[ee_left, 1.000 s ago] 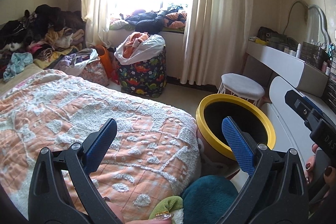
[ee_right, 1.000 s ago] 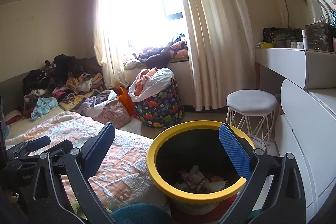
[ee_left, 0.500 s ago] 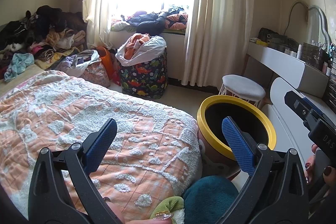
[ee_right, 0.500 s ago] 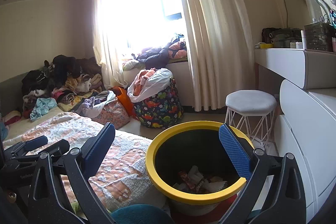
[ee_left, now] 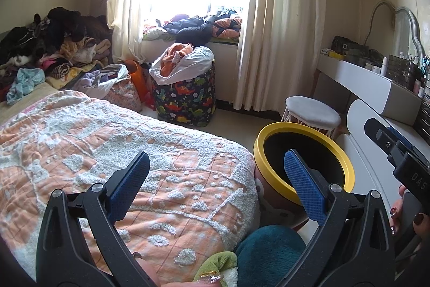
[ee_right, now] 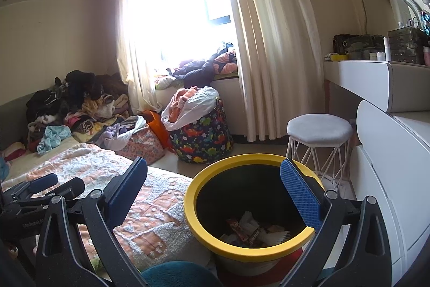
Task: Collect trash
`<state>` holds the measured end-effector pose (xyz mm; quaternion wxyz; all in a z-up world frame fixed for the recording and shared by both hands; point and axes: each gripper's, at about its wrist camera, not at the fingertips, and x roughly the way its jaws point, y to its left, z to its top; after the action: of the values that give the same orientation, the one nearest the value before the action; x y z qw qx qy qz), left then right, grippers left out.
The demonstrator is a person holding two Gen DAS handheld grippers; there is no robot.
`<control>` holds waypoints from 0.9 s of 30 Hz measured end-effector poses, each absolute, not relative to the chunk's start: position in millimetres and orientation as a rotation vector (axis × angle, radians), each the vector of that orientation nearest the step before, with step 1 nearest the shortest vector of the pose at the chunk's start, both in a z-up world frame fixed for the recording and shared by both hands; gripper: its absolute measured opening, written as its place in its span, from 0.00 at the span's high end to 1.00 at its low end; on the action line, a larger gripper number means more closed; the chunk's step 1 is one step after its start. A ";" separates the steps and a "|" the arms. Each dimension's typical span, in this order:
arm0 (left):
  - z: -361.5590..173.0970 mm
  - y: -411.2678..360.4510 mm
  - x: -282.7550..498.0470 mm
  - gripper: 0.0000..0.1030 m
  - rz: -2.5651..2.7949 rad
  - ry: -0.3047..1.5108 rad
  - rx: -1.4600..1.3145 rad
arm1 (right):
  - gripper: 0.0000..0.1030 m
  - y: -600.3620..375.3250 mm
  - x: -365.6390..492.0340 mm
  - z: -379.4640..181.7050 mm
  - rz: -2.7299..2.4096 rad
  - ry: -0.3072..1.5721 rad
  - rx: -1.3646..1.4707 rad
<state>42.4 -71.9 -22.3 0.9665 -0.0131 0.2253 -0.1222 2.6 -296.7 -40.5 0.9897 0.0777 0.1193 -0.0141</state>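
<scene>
At lower centre: round yellow-rimmed black waste bin (ee_right: 258,209) wedged between quilted orange-and-white bedspread (ee_left: 113,152) and white cabinet (ee_right: 389,179).
Crumpled wrappers (ee_right: 252,231) inside; left gripper (ee_left: 215,187) and right gripper (ee_right: 213,192) both spread apart, empty.

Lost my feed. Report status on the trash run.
Left gripper open, empty, over bed. Right gripper open, empty, above bin. Wrappers already in bin. Nothing in the way.

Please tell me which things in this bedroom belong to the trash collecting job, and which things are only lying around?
Belong to the job:
- yellow-rimmed bin
- wrappers and paper inside the bin
- left gripper, open and empty
- right gripper, open and empty

Only lying around:
- dinosaur-print bag stuffed with clothes
- clothes pile on the bed
- white stool
- patterned blanket
</scene>
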 end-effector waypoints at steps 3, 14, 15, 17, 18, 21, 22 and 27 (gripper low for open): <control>-22.5 -71.6 42.4 0.11 -0.249 0.457 -0.027 | 0.06 -298.0 3.2 -40.9 -0.028 0.240 0.157; -23.1 -71.3 42.6 0.11 -0.249 0.458 -0.025 | 0.06 -300.3 2.4 -41.3 -0.029 0.239 0.156; -23.5 -70.7 42.3 0.11 -0.246 0.460 -0.024 | 0.06 -301.4 2.4 -41.8 -0.029 0.239 0.157; -24.1 -68.7 42.2 0.11 -0.235 0.463 -0.018 | 0.06 -301.5 3.1 -42.2 -0.026 0.241 0.160; -24.2 -67.6 41.9 0.11 -0.221 0.463 -0.012 | 0.06 -301.4 2.6 -42.6 -0.021 0.240 0.160; -28.1 -56.5 42.6 0.11 -0.172 0.480 -0.023 | 0.06 -290.3 5.9 -40.3 0.005 0.253 0.138; -30.3 -49.7 44.2 0.11 -0.153 0.496 -0.039 | 0.06 -282.5 9.2 -38.6 0.040 0.264 0.137; -41.2 50.1 55.0 0.11 0.093 0.570 -0.171 | 0.06 -207.4 37.8 -30.9 0.320 0.375 0.051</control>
<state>55.0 50.1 -41.2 0.9550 -0.0841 0.2809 0.0457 37.8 -207.4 -30.9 0.9695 0.0255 0.1854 0.1584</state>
